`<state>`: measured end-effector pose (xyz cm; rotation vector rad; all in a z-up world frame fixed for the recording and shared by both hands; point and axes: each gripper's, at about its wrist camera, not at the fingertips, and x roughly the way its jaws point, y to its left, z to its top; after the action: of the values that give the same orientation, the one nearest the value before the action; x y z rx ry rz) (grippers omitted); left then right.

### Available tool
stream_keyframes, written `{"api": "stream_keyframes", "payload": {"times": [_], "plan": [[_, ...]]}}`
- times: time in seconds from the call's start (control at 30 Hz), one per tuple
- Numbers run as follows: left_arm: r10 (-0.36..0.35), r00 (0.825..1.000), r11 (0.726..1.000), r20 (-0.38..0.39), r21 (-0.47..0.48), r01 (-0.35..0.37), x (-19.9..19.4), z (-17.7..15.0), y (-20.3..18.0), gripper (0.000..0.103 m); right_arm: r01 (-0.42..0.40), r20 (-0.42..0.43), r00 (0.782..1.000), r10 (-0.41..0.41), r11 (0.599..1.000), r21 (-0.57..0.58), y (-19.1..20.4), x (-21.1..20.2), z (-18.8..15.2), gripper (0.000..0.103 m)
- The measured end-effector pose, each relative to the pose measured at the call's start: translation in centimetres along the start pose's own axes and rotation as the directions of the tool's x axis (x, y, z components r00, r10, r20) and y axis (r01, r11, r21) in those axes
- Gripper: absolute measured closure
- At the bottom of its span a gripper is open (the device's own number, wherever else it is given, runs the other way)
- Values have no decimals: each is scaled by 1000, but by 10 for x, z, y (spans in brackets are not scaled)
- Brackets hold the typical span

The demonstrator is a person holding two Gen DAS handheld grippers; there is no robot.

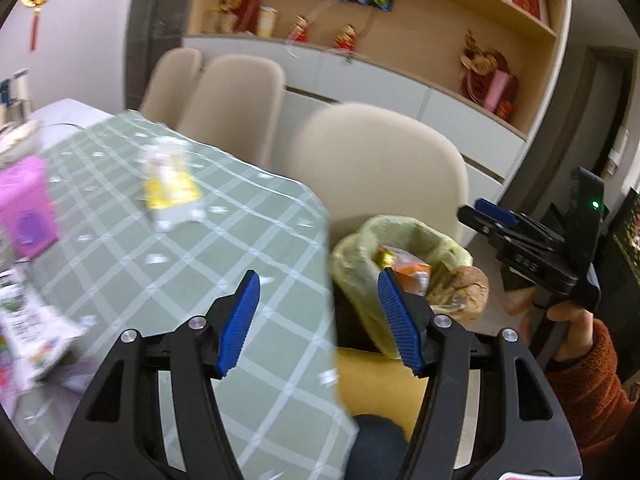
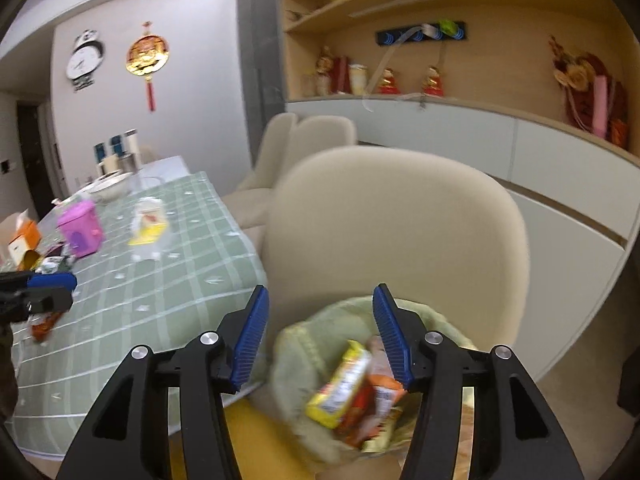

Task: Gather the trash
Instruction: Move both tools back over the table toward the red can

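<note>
Seemingly caught between 1 drop-off and the next pick-up. Held the left gripper (image 1: 318, 280) spread wide with nothing between its pads, poised over the edge of the table (image 1: 240, 248) just beside the bin (image 1: 400, 226). Held the right gripper (image 2: 320, 292) equally wide and empty, directly above the bin's mouth. Found inside the bin's pale green liner a loose heap of wrappers: 1 yellow packet (image 2: 340, 384) on top, orange wrappers (image 2: 384, 396) and red ones beneath, and something brown and crumpled (image 1: 468, 284) on the side of the bin away from the table. Judged the bin well filled but not overflowing. Counted more to collect on the checked cloth, all on the table side of the bin: 1 yellow-and-white packet (image 1: 170, 184) lying flat and well apart from the bin, 1 pink box (image 1: 26, 208) farther off, 1 orange carton (image 2: 24, 240) farther again, and 1 red wrapper (image 2: 44, 328) near the table's front edge. Could not tell whether the pink box counted as trash. Judged the next move to call for swinging 1 gripper from the bin toward the nearest packet, lowering over it, and pinching a raised edge rather than pressing on the flat face. Blurred in both views, hence no finer detail.
</note>
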<state>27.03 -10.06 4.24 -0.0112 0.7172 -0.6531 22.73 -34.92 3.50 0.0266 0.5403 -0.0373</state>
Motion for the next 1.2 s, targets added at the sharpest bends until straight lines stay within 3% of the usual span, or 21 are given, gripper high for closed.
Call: {"api": "stream_keyframes", "payload": {"times": [0.1,0.2,0.33,0.43,0.47,0.57,0.63,0.73,0.87,0.93,1.03,1.2], "plan": [[61,997,998,41,-31,-60,-32,-7,34,45,-21,-10,1000,21,999,-39,30,-2,5,52],[130,989,990,73,-66,-125,-60,-15,69,45,-95,-28,995,94,994,-58,62,0,7,52],[259,962,960,89,-130,-247,-99,-28,128,45,-139,-52,990,134,984,-107,101,8,6,52],[400,910,903,106,-217,-372,-131,-42,178,45,-154,-61,987,146,979,-136,126,13,2,52],[460,881,869,110,-256,-423,-142,-47,196,45,-157,-62,987,149,978,-136,132,15,1,52],[555,826,800,92,-330,-501,-160,-57,241,44,-186,-74,981,178,974,-130,155,23,0,52],[581,811,773,67,-358,-524,-162,-62,264,44,-217,-82,975,208,966,-137,172,26,-1,52],[568,822,756,32,-416,-506,-161,-69,299,44,-253,-89,966,241,952,-170,195,25,-2,52],[458,888,768,21,-513,-384,-153,-74,331,43,-284,-103,958,267,933,-221,225,22,-2,52],[433,901,781,28,-510,-360,-152,-73,328,42,-290,-103,957,273,928,-232,238,22,1,52],[437,897,804,65,-475,-357,-159,-71,314,42,-324,-110,945,307,923,-209,254,26,13,52],[512,852,796,108,-434,-423,-184,-75,304,41,-441,-147,895,421,883,-159,317,45,43,52]]}}
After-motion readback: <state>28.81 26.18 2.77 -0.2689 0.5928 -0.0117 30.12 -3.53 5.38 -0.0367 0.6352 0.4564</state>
